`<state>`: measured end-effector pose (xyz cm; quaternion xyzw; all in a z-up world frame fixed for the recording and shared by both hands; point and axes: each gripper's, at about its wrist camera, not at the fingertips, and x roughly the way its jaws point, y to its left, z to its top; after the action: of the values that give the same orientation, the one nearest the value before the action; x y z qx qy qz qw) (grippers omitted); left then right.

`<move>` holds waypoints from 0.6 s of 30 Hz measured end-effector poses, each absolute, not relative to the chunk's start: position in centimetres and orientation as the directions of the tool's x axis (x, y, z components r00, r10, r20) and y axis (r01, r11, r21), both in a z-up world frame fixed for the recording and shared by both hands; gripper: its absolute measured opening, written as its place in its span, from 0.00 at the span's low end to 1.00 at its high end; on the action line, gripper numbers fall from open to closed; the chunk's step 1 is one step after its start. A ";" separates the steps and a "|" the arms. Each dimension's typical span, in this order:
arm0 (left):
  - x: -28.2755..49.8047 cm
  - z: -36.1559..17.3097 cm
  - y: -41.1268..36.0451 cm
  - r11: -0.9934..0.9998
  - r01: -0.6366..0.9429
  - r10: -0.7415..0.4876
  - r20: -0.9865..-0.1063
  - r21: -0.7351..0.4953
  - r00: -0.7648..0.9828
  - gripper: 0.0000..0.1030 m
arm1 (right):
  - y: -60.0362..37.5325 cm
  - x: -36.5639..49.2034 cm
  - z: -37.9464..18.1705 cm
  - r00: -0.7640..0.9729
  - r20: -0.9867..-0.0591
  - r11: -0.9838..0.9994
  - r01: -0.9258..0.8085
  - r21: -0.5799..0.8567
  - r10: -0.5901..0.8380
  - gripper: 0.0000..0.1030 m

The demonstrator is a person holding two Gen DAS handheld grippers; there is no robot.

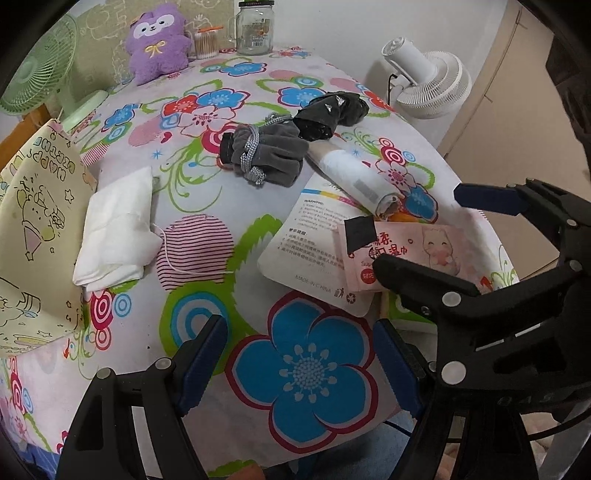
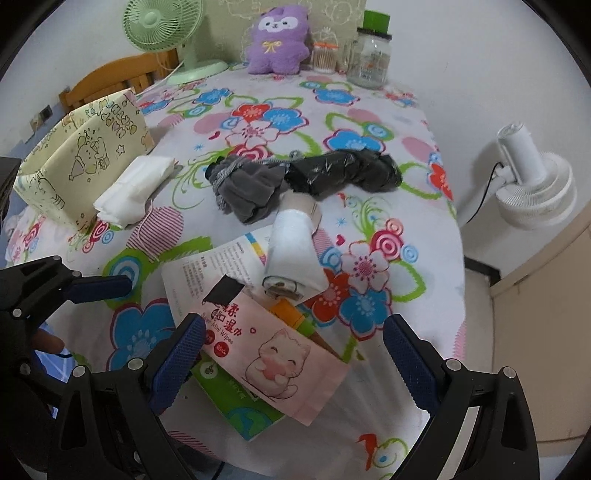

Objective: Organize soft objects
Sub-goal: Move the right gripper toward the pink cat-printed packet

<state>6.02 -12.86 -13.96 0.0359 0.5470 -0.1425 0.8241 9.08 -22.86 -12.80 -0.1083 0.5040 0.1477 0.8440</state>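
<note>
Right hand-held gripper (image 2: 293, 354) hung wide open over the pink wet-wipes pack (image 2: 280, 354) at lower centre of the frame, where its fingers risked snagging the green leaflet (image 2: 240, 410) beneath.

Right gripper (image 2: 293, 354): jaws wide apart, nothing betw. them, low over wipes pack (image 2: 280, 358)
Left gripper (image 2: 99, 288): at left edge, one blue pad seen, grip can't be told
Wipes pack: pink, cat print, lies on green packet (image 2: 247, 406) and white leaflet (image 2: 199, 273)
White roll (image 2: 293, 254): on leaflet's far edge, just behind wipes
Grey pouch (image 2: 247, 188): mid-table, touching black bag (image 2: 343, 173)
White cloth (image 2: 135, 188): folded, beside yellow box (image 2: 79, 162)
Back: plush (image 2: 279, 38), jar (image 2: 369, 59), green fan (image 2: 166, 29)
Off table, right: white fan (image 2: 532, 184)
</note>
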 end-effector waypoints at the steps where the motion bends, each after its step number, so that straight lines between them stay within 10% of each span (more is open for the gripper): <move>1: 6.0 -14.0 -12.9 0.957 0.275 -0.196 -0.912 -0.097 0.360 0.80 | -23.0 9.1 -13.0 0.436 -0.888 0.935 -0.355 -0.019 0.148 0.95; 18: 6.0 -11.7 -13.8 0.942 0.312 -0.253 -0.875 -0.126 0.413 0.80 | -24.6 8.5 -10.8 0.494 -0.849 0.952 -0.306 0.030 0.186 0.95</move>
<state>6.01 -13.82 -11.74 0.0283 0.5149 -0.1682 0.8401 8.48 -24.59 -10.82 -0.0621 0.4822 0.1426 0.8621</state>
